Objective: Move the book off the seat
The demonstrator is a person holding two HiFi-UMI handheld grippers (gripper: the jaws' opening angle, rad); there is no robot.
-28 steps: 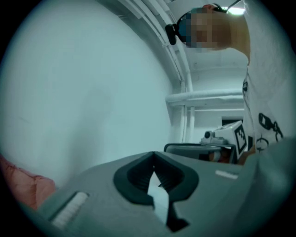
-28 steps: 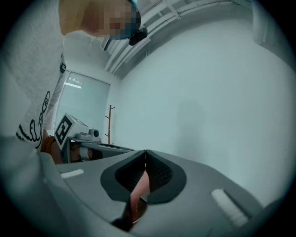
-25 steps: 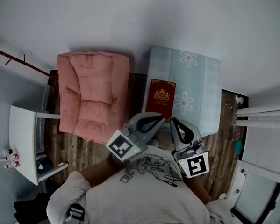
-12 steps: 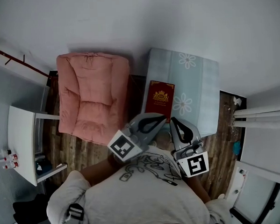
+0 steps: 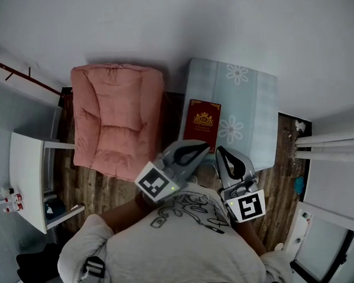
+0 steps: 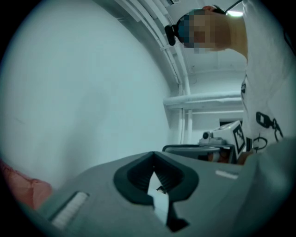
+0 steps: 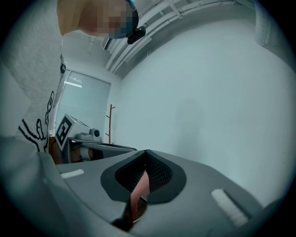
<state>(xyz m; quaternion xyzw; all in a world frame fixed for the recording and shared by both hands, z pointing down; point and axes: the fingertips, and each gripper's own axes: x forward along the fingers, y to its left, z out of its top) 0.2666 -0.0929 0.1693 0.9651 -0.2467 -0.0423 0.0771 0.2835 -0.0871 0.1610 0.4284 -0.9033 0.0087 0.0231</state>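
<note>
A dark red book [image 5: 202, 125] with a gold emblem lies flat on the left part of a pale blue seat with white flowers [image 5: 249, 98]. Both grippers hover close to my chest, just short of the seat's near edge. The left gripper [image 5: 204, 146] points toward the book's near end with its jaws shut and nothing in them. To its right, the right gripper [image 5: 221, 152] is also shut and empty. In the left gripper view the left gripper [image 6: 155, 156] faces a bare wall. In the right gripper view the right gripper [image 7: 146, 153] does too.
A pink cushioned armchair [image 5: 117, 120] stands left of the blue seat, with a narrow gap of wood floor [image 5: 174, 111] between them. A white side table [image 5: 28, 175] with small bottles [image 5: 11, 203] is at far left. White pipes [image 5: 331, 144] run along the right.
</note>
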